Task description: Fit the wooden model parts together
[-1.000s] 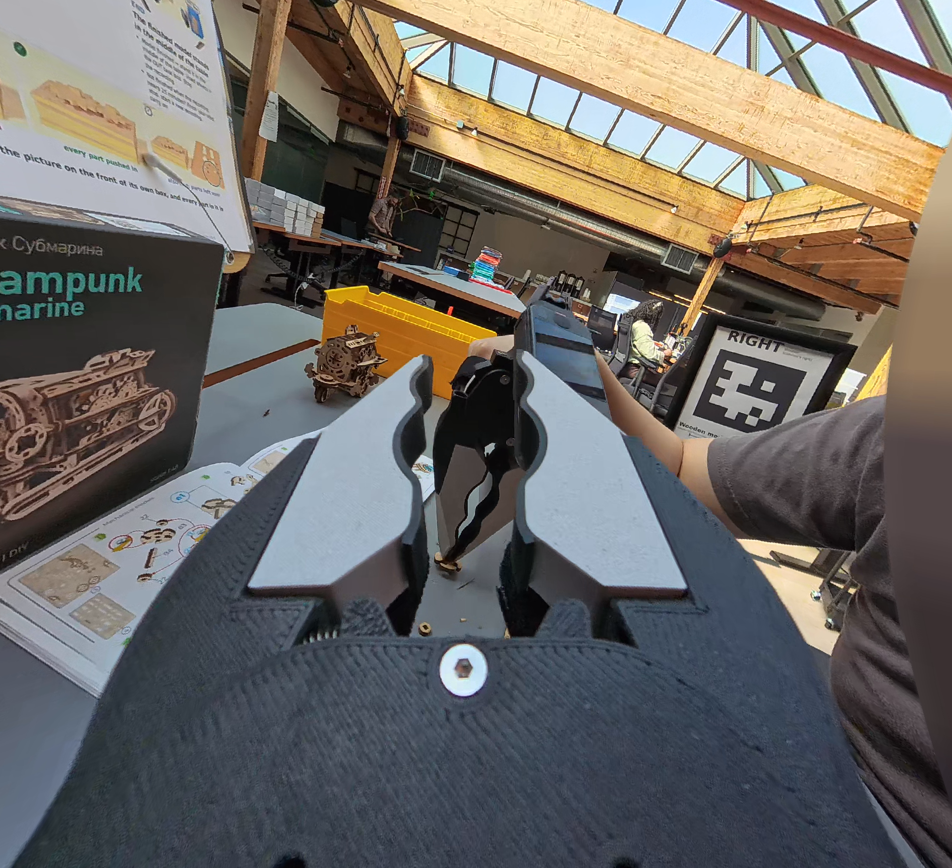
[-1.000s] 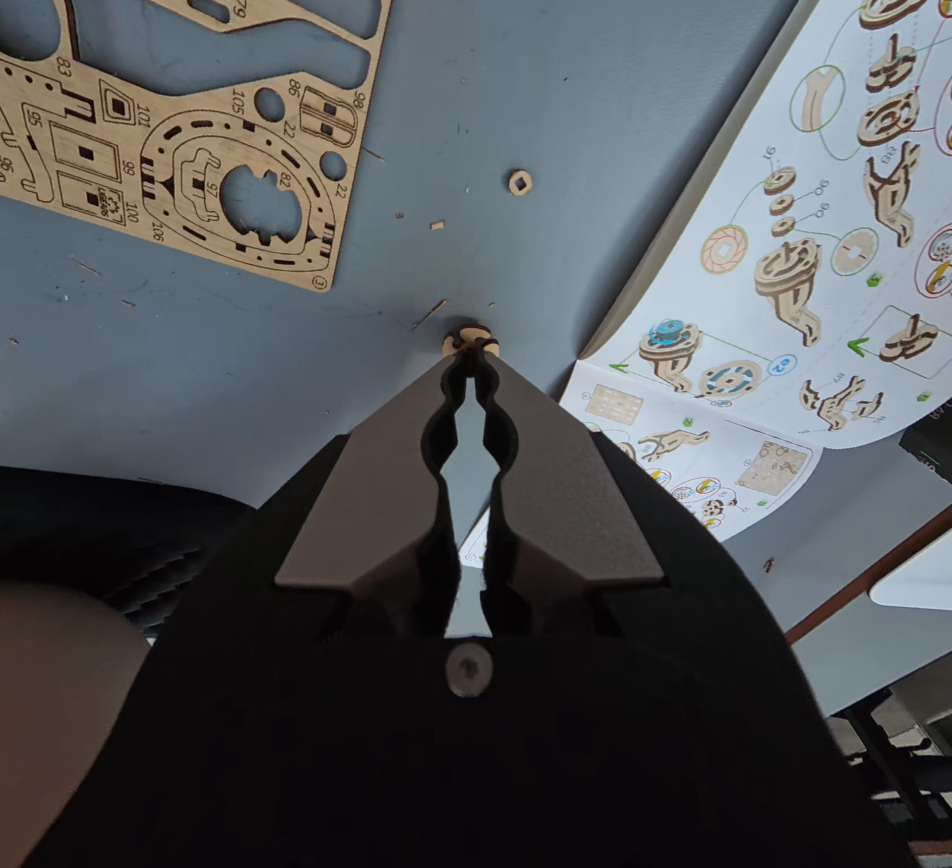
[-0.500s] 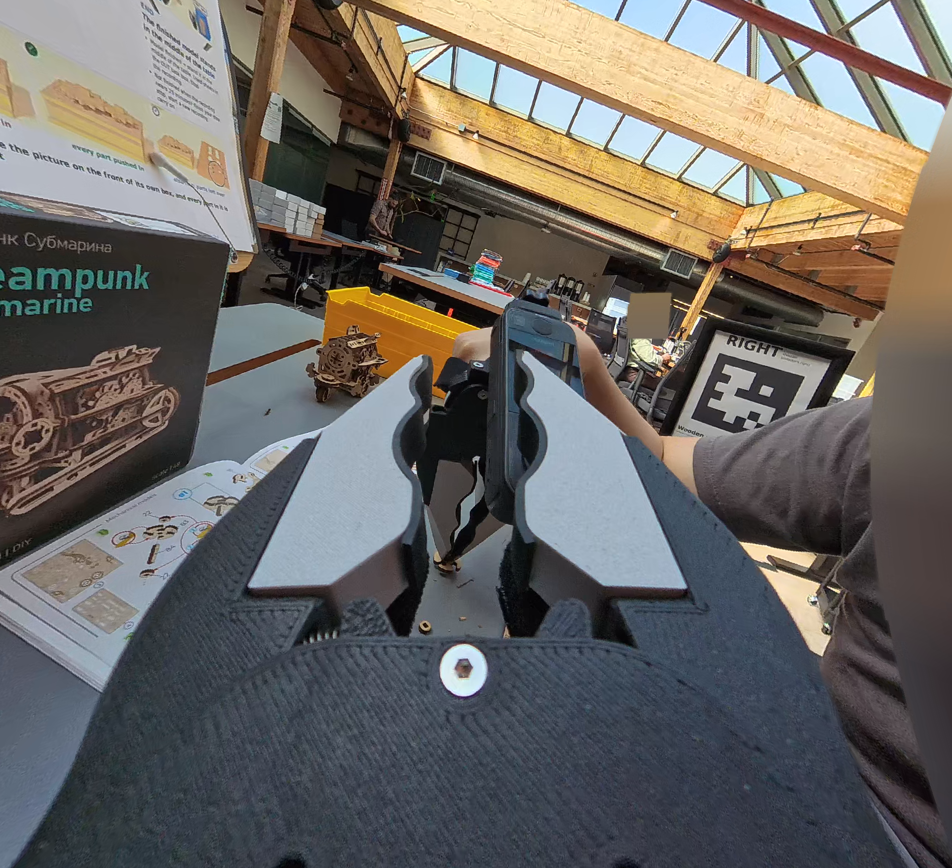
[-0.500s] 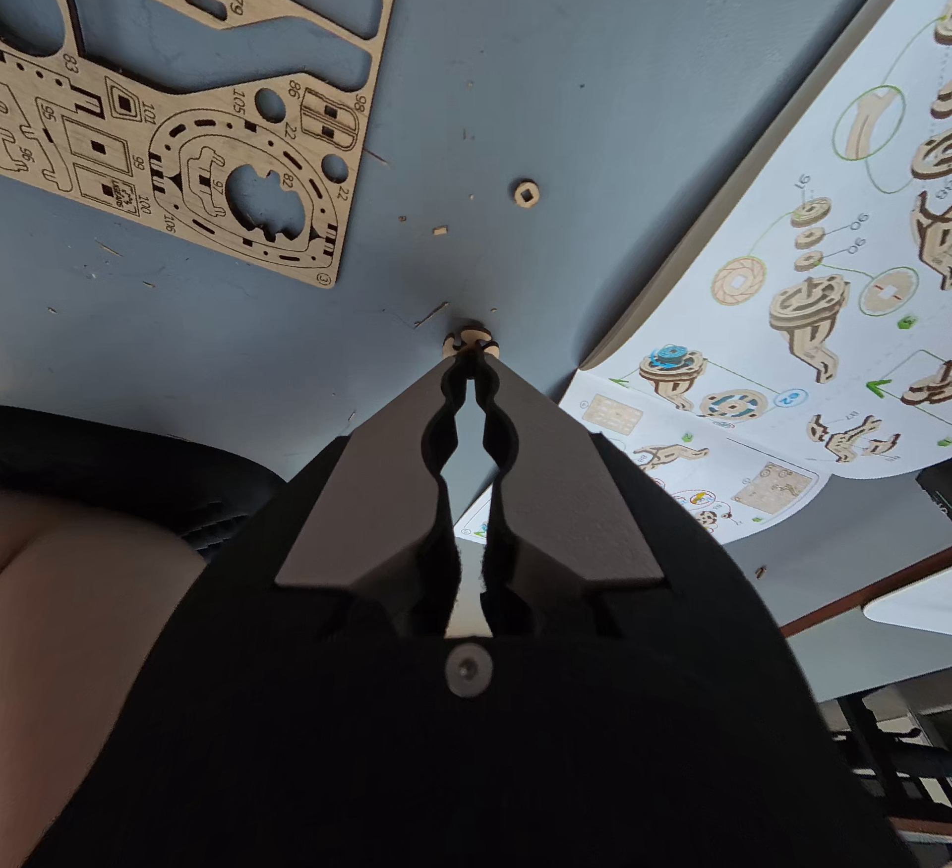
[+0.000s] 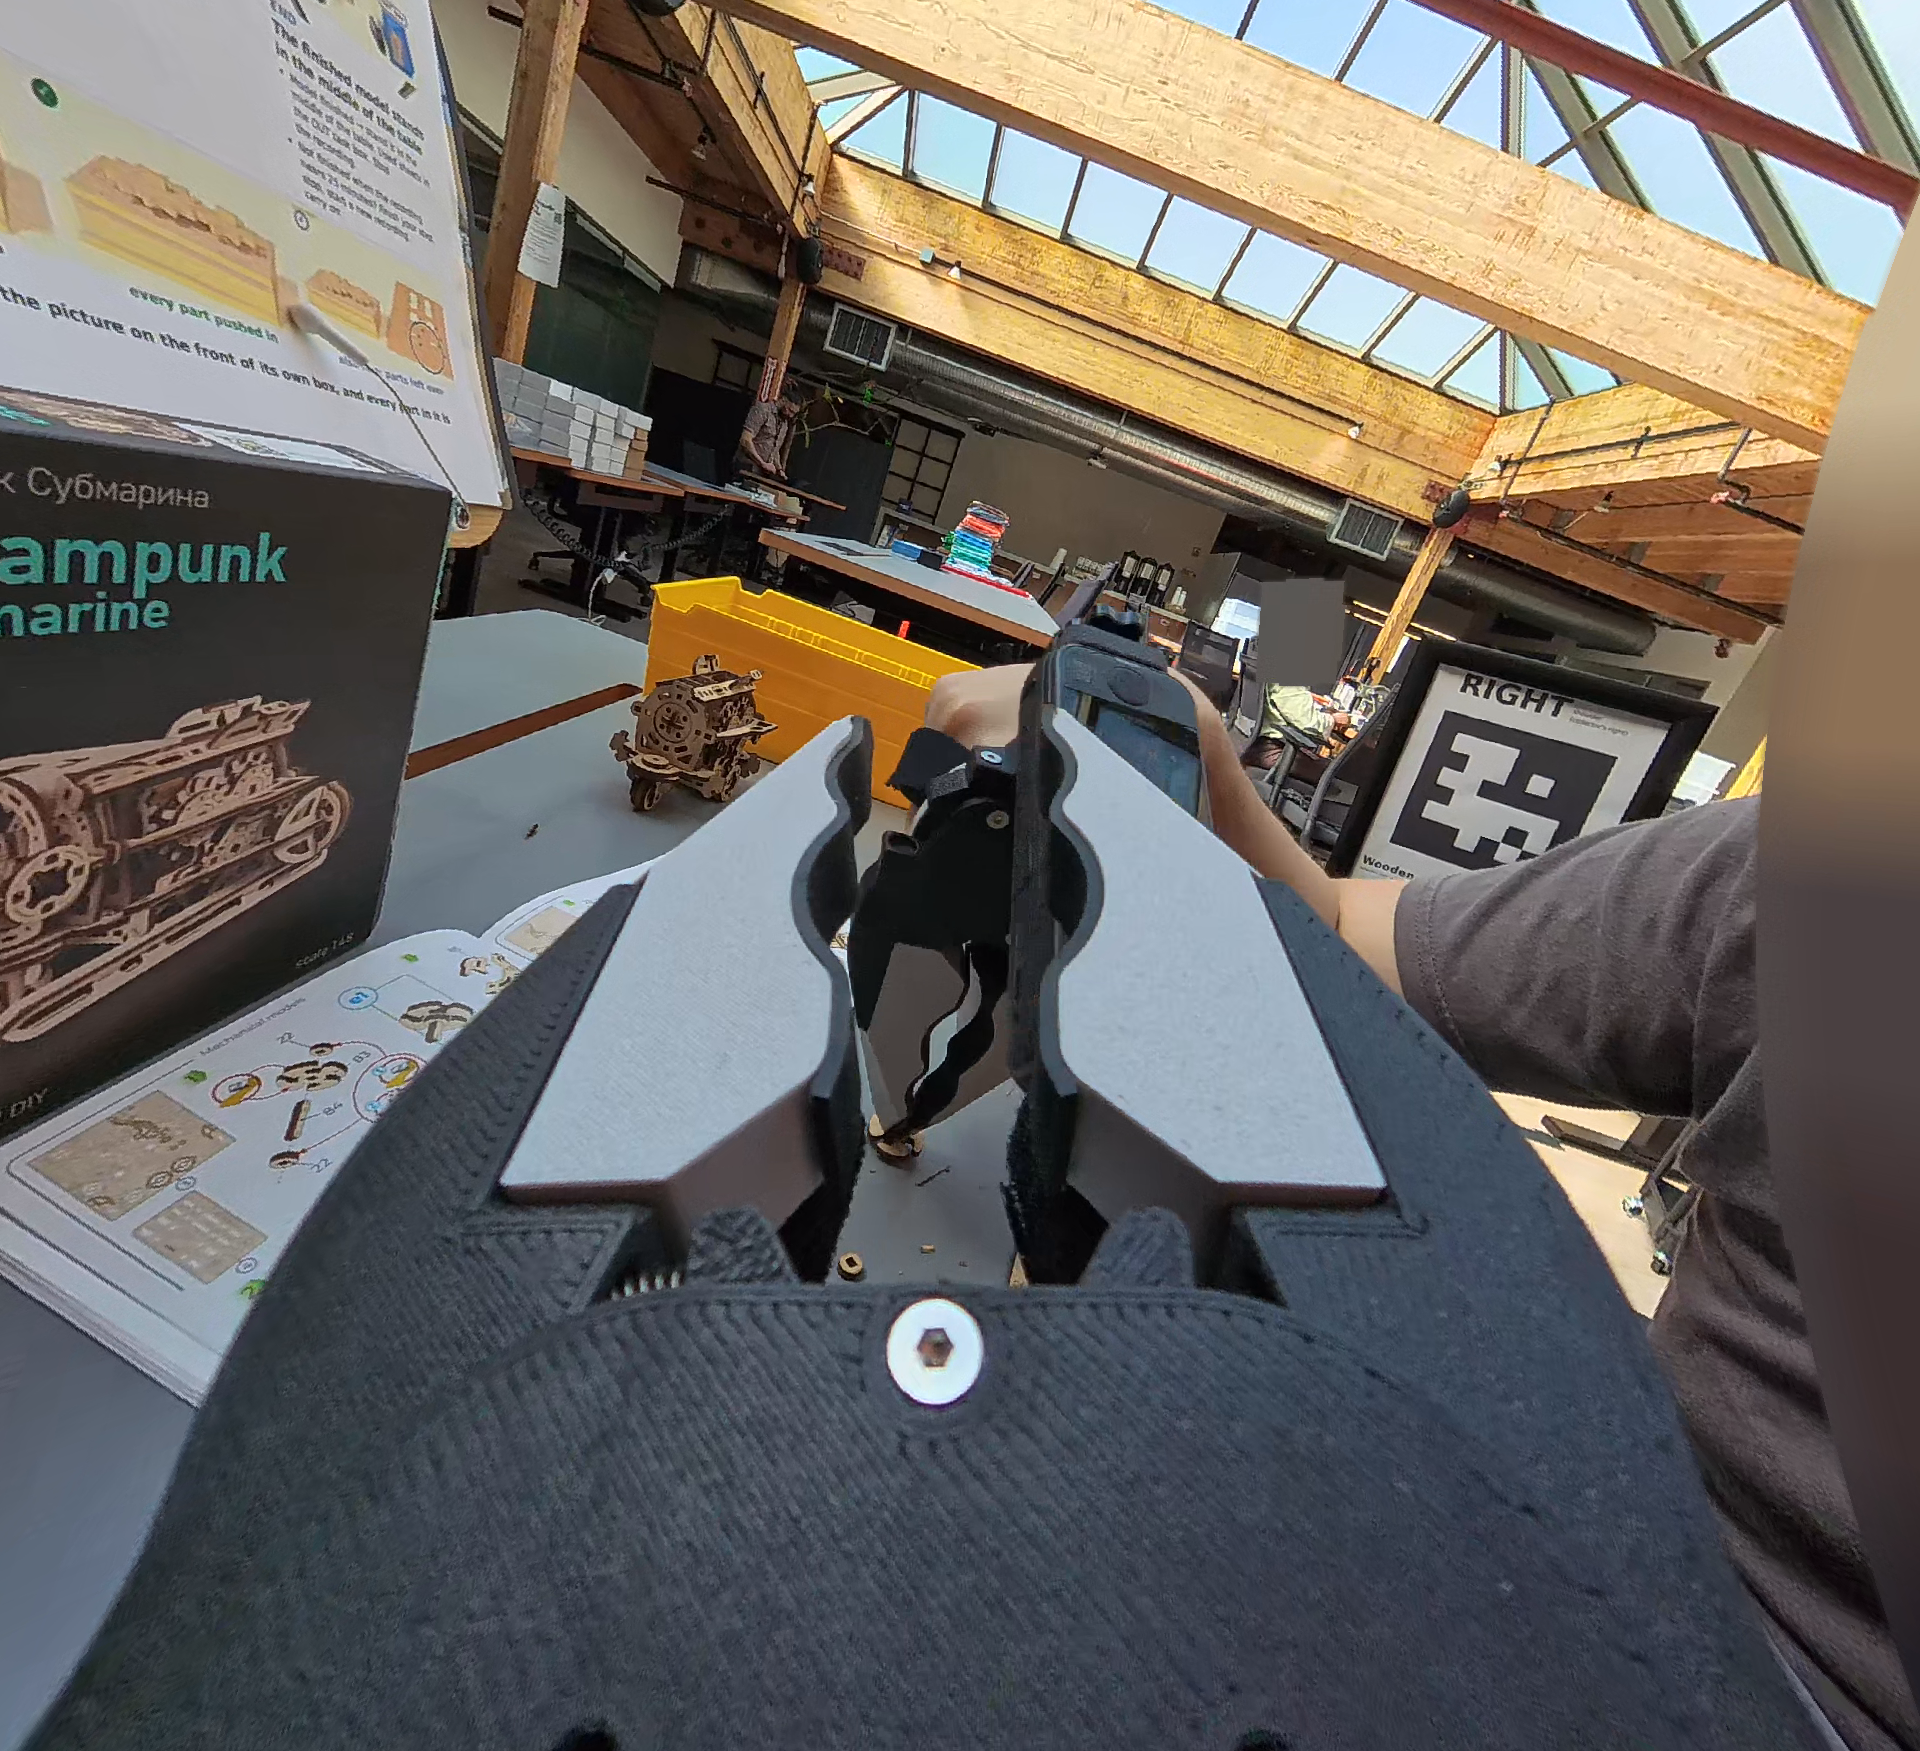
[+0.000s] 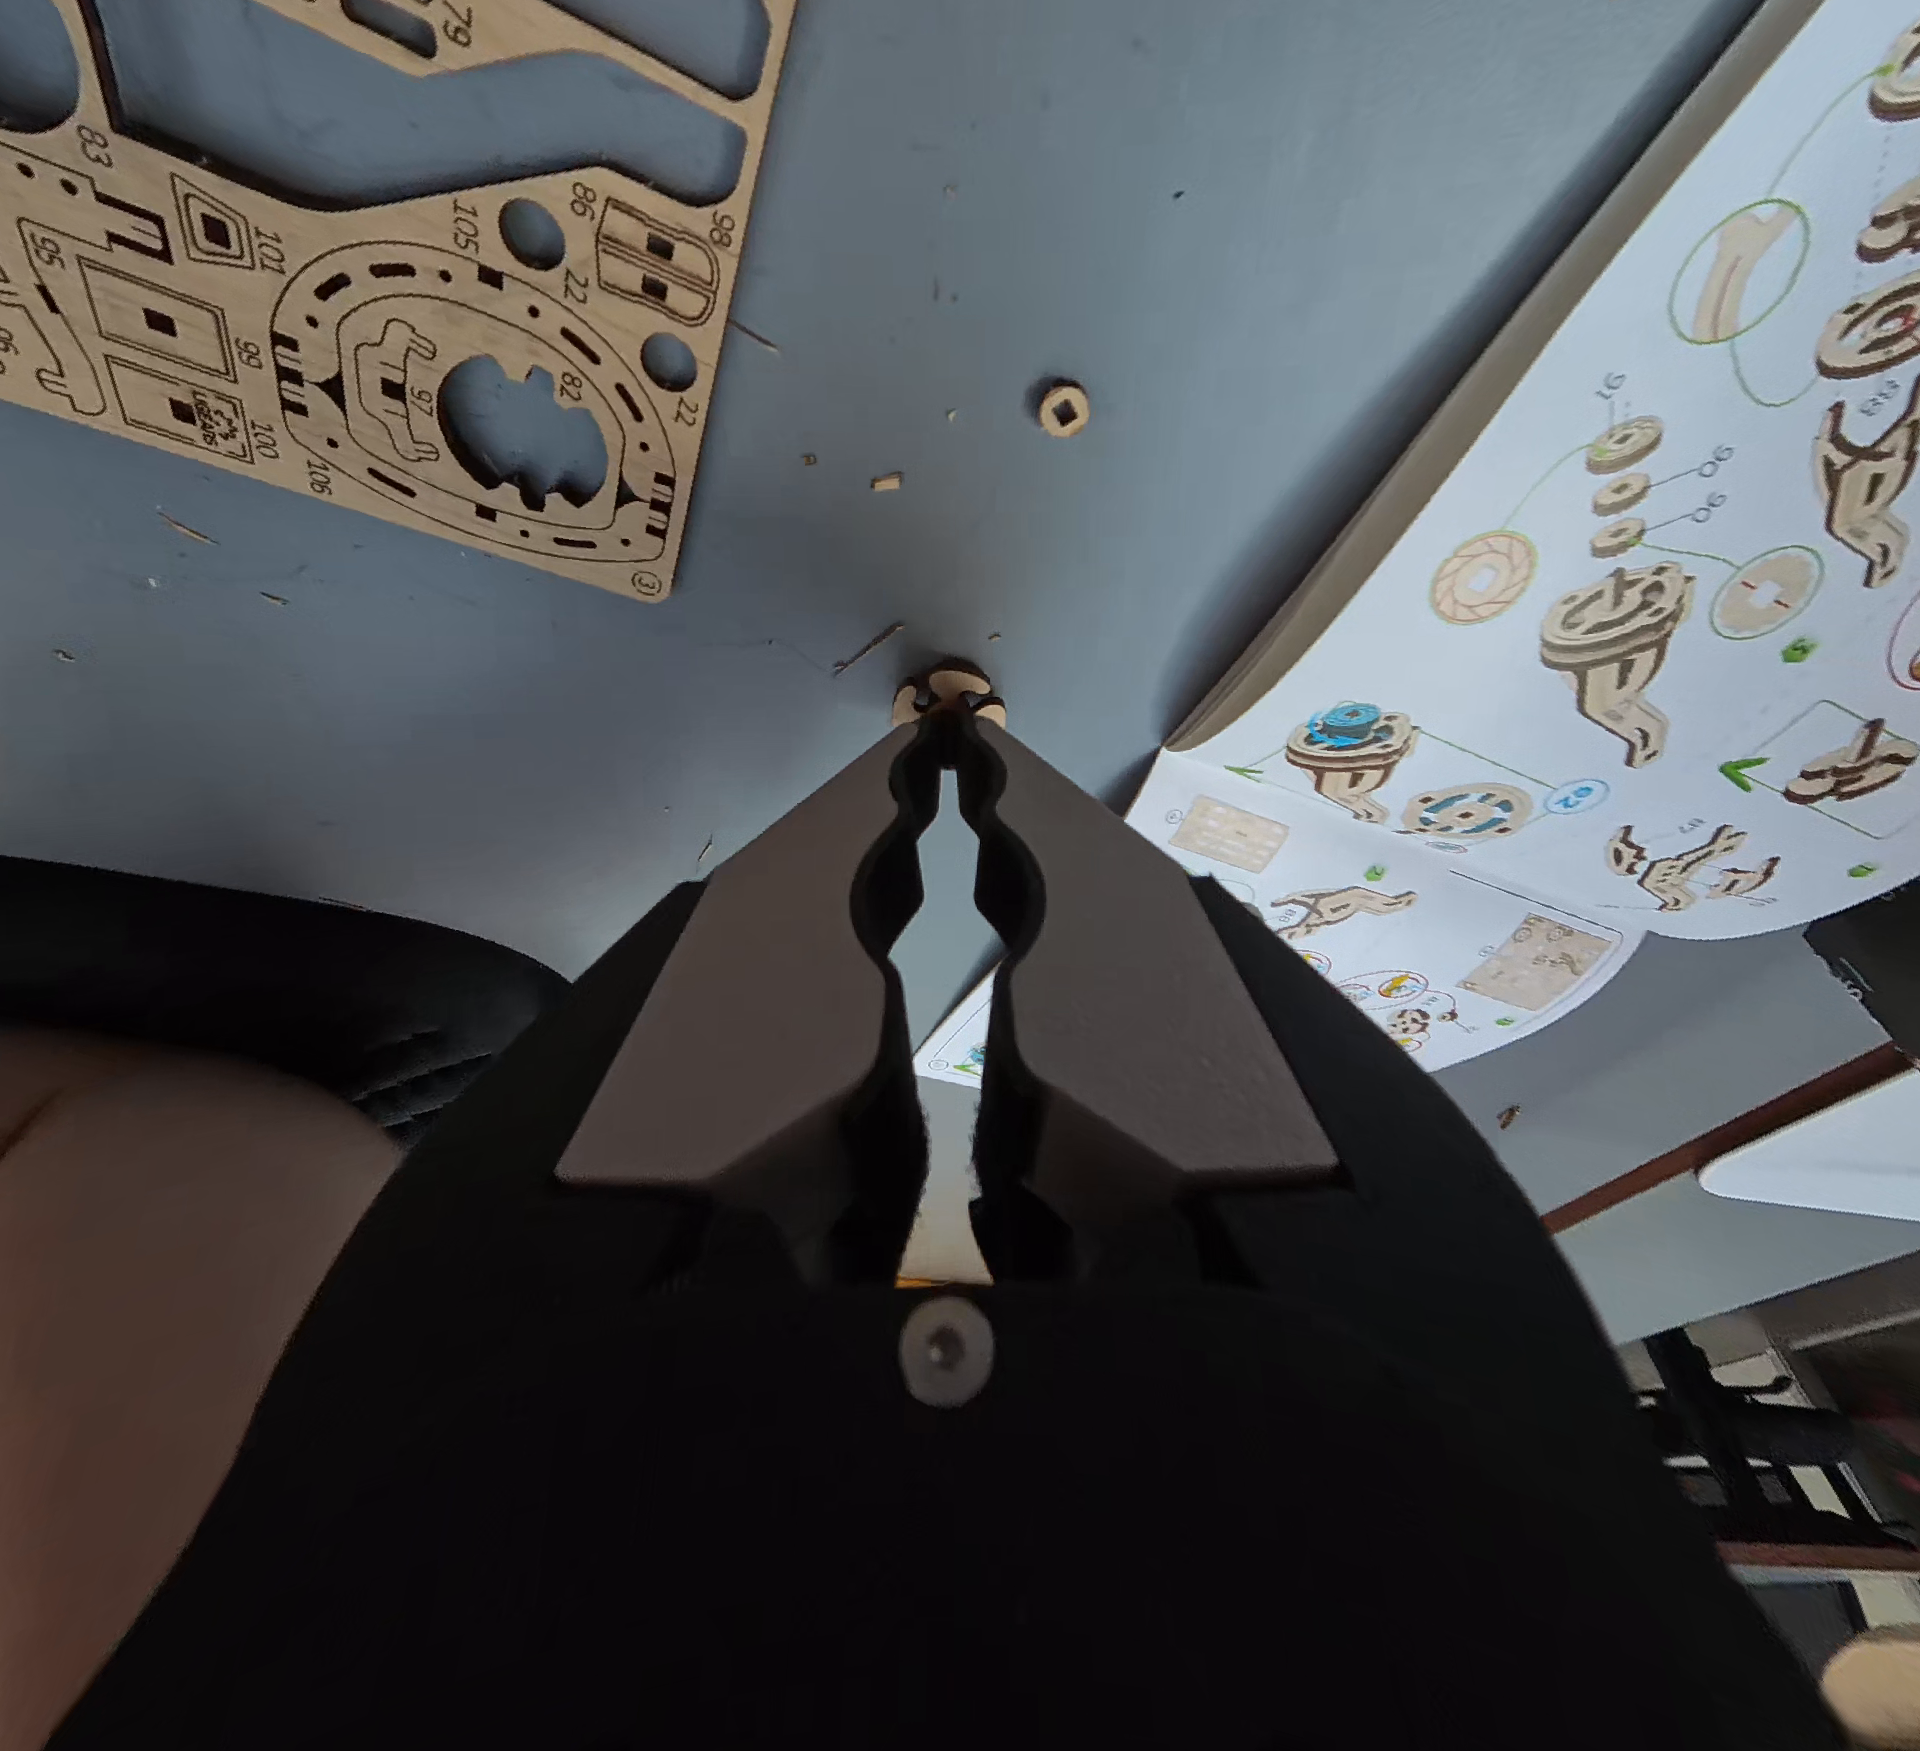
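Note:
My right gripper (image 6: pixel 948 740) points down at the grey table (image 6: pixel 1143 143), its tips shut on a small round wooden part (image 6: pixel 948 691) that rests on the table. A loose wooden washer (image 6: pixel 1062 406) with a square hole lies just beyond it. A laser-cut wooden sheet (image 6: pixel 364 299) lies at the upper left. My left gripper (image 5: pixel 951 725) is open and empty, held low over the table. Between its fingers I see the right gripper's tips on the same small part (image 5: pixel 894 1142).
An open instruction booklet (image 6: pixel 1558 662) lies right of the part and shows in the left wrist view (image 5: pixel 208 1130). A dark kit box (image 5: pixel 187 766), an assembled wooden model (image 5: pixel 691 740), a yellow bin (image 5: pixel 810 662) and a framed marker sign (image 5: pixel 1507 787) stand around. A person's arm (image 5: pixel 1455 953) reaches in from the right. About 20 cm separates my left fingertips from my right. To the loose wooden washer (image 6: pixel 1062 406): right tips about 6 cm, left tips about 20 cm.
The right gripper has stayed shut on the small part, and its handle has swung upright. Both views have shifted slightly. The left gripper has stayed open.

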Motion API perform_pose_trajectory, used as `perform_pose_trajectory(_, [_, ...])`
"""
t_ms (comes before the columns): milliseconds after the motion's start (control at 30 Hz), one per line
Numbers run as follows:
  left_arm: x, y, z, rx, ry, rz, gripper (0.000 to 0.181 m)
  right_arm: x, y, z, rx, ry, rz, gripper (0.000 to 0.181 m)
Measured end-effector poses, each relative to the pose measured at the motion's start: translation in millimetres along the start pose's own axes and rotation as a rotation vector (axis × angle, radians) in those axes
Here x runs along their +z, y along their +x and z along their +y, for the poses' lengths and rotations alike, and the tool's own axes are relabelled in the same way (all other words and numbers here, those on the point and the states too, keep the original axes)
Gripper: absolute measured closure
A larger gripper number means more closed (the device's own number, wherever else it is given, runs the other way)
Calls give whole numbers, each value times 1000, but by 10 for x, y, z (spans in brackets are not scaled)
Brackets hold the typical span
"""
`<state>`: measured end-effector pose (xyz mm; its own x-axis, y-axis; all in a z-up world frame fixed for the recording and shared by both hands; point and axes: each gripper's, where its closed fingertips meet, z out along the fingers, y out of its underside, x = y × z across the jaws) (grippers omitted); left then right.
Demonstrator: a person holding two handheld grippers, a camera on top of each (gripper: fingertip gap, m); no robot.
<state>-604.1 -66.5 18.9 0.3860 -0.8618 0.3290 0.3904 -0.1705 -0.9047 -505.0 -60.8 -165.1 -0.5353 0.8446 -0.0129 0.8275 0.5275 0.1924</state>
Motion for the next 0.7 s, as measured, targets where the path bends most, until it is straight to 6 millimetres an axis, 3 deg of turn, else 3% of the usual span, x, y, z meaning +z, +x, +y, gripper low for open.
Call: perform_pose_trajectory(700, [31,-2,84,-11,-28,9,152,-1,3,4,5,139,12,178])
